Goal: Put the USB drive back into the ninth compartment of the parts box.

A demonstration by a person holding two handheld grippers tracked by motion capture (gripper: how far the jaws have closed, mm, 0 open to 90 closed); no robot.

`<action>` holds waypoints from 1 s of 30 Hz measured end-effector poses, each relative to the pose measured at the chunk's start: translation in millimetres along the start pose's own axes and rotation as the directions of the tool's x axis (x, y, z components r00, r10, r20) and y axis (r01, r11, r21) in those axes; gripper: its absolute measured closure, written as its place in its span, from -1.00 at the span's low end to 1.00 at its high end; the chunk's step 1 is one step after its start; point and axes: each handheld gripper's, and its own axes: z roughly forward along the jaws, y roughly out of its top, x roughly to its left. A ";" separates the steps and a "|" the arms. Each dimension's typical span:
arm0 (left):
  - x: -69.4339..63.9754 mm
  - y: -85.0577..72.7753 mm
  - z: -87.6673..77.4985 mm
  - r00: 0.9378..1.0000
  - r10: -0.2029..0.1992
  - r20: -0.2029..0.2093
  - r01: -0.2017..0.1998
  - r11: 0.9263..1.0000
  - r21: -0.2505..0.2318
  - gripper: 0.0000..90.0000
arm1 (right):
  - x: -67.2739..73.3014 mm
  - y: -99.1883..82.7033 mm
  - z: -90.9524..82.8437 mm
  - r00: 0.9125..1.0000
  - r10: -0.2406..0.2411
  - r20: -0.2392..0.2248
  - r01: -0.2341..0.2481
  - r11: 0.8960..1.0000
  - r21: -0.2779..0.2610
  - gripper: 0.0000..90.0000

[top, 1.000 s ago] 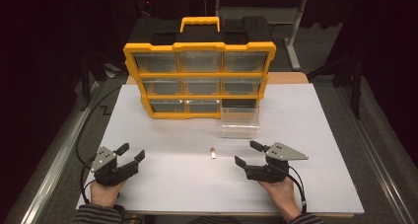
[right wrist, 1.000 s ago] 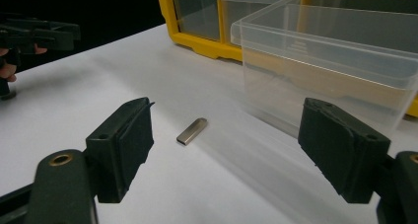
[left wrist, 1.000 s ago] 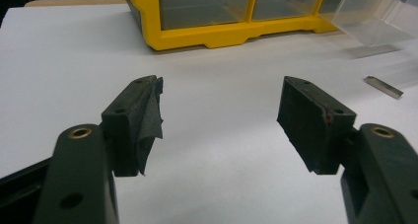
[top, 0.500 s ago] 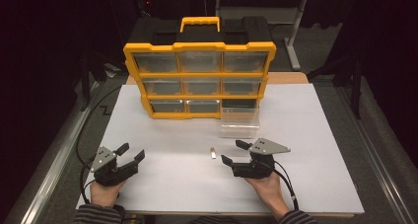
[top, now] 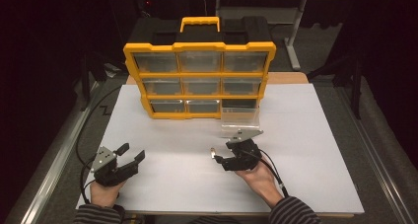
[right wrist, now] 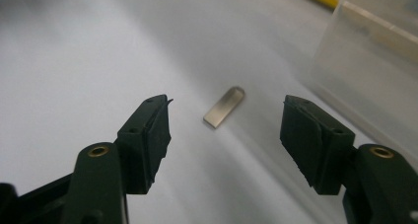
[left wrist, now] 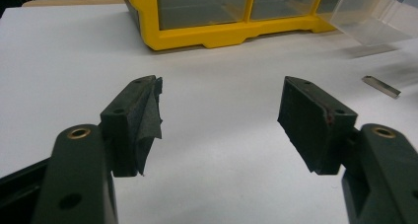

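Note:
A small flat metal piece lies on the white table, in front of a yellow drawer organizer. My right gripper points left at it. Its jaws have just been closing and still stand apart, one on each side of the piece. Neither pad touches the piece. At the table's near left, my left gripper rests open with nothing between its fingers. In the left gripper view the metal piece sits far off to the right.
A clear plastic drawer stands out of the organizer, just behind my right gripper. The organizer's bottom right slot is vacant. Black cables trail off the table's left edge and from my right hand.
My right gripper has moved left and a little away from me, up to the metal piece, and its jaws have narrowed. The left gripper has kept still.

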 end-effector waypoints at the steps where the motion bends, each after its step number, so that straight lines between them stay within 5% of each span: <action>1: -0.4 0.2 0.0 1.000 0.004 -0.008 -0.004 1.000 0.000 -0.27 | -2.1 4.3 6.2 1.000 0.006 0.001 -0.006 0.998 0.061 -0.17; 5: -2.6 0.5 0.0 0.999 0.032 -0.012 -0.032 0.999 0.004 -0.27 | -2.8 11.9 13.0 1.000 0.006 0.013 -0.008 0.991 0.136 -0.10; 15: -1.6 0.2 0.2 1.000 0.022 -0.008 -0.022 1.000 0.005 -0.27 | 0.4 26.8 36.4 1.000 -0.006 0.012 0.002 0.962 0.274 0.09; 30: -1.5 0.3 -1.0 1.000 0.025 -0.008 -0.025 1.000 0.000 -0.27 | 0.3 37.6 58.8 1.000 -0.015 0.024 0.005 0.931 0.366 0.25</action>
